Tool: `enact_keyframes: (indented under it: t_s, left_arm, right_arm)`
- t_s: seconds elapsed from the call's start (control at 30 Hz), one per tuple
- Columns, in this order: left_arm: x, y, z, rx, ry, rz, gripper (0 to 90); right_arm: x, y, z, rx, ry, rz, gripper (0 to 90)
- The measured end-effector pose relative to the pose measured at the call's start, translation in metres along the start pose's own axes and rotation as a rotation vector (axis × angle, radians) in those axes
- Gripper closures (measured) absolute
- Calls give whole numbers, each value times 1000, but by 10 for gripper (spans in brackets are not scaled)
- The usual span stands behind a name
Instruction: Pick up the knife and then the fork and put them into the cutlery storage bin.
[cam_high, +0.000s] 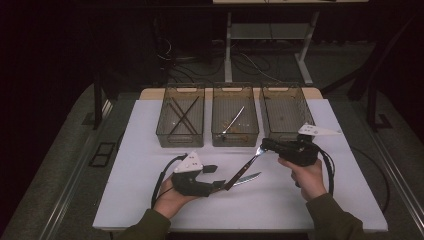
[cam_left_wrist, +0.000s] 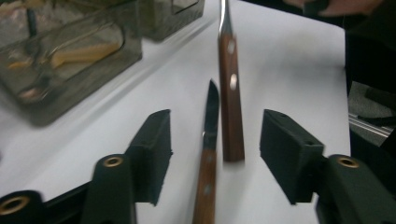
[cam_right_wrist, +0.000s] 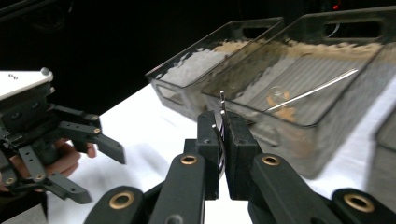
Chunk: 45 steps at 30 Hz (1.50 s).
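Left gripper (cam_left_wrist: 215, 154) spread wide; wooden-handled steel fork (cam_high: 243, 169) has handle end between its jaws, untouched. Wooden-handled knife (cam_high: 247, 178) lies just beside, near white table's (cam_high: 140, 165) front edge. Right gripper (cam_right_wrist: 223, 135) pinches fork tines. Three clear bins (cam_high: 235, 121) along far edge.

I can read no text, brand or number anywhere. The grey three-cornered plate on my left gripper (cam_high: 216, 184), lower centre-left of the high view, carries small dark marks too tiny to make out. The plate on my right gripper (cam_high: 266, 145), right of centre, has similar specks. In the right gripper view, the upper-left plate edge shows one blurred mark, illegible.
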<state>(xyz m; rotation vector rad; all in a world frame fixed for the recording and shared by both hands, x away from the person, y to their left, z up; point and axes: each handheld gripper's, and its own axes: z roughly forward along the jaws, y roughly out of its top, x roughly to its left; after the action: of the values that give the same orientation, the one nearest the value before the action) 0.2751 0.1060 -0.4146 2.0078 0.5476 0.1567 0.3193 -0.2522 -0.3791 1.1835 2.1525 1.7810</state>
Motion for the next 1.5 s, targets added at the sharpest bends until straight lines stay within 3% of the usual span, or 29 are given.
enact_keyframes:
  t_s: [0.1, 0.43, 0.6, 1.13, 1.5]
  left_arm:
    - [4, -9, -9, -8, 8, -22, 339]
    - [18, -33, -24, 22, 66, -27, 127]
    - [24, -41, -31, 17, 91, -59, 0]
    - [26, -41, -35, 10, 112, -69, 3]
    - [25, -41, -33, 15, 108, -61, 17]
  right_arm:
    - [-5, 4, -7, -5, -14, -2, 860]
    - [-24, 20, -25, -21, -79, -13, 860]
    - [-37, 30, -32, -39, -111, -12, 859]
    - [-65, 83, -65, -98, -238, -12, 860]
    - [-86, 103, -77, -139, -325, 18, 860]
